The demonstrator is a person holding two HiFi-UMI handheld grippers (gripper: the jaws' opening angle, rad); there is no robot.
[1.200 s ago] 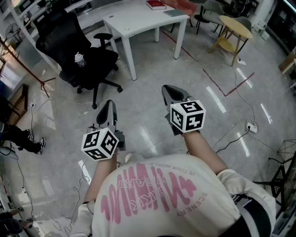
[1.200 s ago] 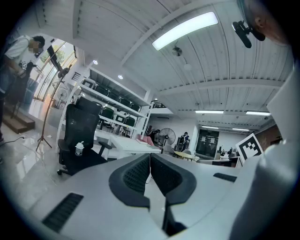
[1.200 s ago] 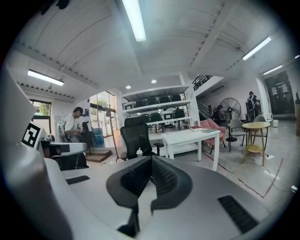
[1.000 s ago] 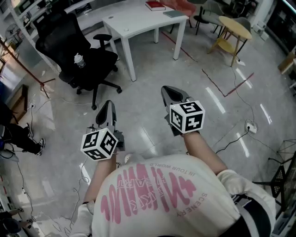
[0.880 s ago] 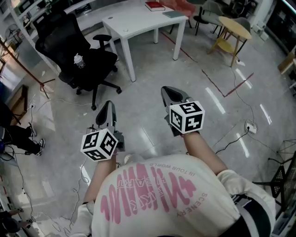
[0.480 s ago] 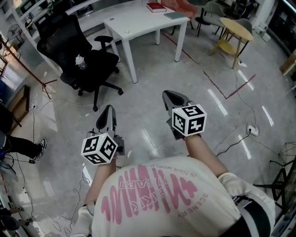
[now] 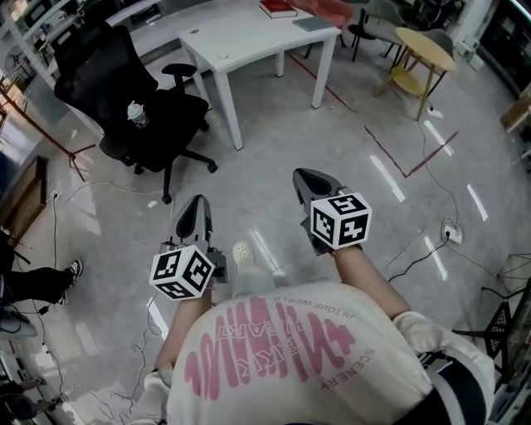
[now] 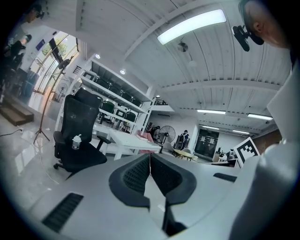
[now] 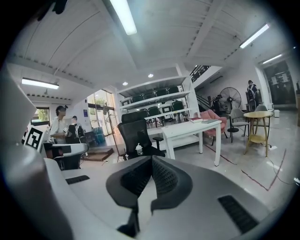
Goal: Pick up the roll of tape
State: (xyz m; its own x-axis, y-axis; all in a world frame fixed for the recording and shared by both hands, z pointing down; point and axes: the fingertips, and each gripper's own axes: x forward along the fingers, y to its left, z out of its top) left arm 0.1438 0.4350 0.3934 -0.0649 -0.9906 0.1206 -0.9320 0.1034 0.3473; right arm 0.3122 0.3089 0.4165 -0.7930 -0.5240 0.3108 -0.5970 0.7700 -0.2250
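No roll of tape shows in any view. In the head view my left gripper and my right gripper are held out over the grey floor, both pointing toward the white desk. Their marker cubes sit close to the person's chest. In the left gripper view the left gripper has its jaws pressed together with nothing between them. The right gripper in its own view is likewise shut and empty. A tiny dark object on the desk is too small to tell.
A black office chair with a small bottle on its seat stands left of the desk. A red book lies on the desk's far end. A round yellow table is at the back right. Cables and a socket lie on the floor at right.
Both grippers have sunk a little in the picture and stay shut. The person's pale shoe has come forward between them, and the chair has shifted left in view.
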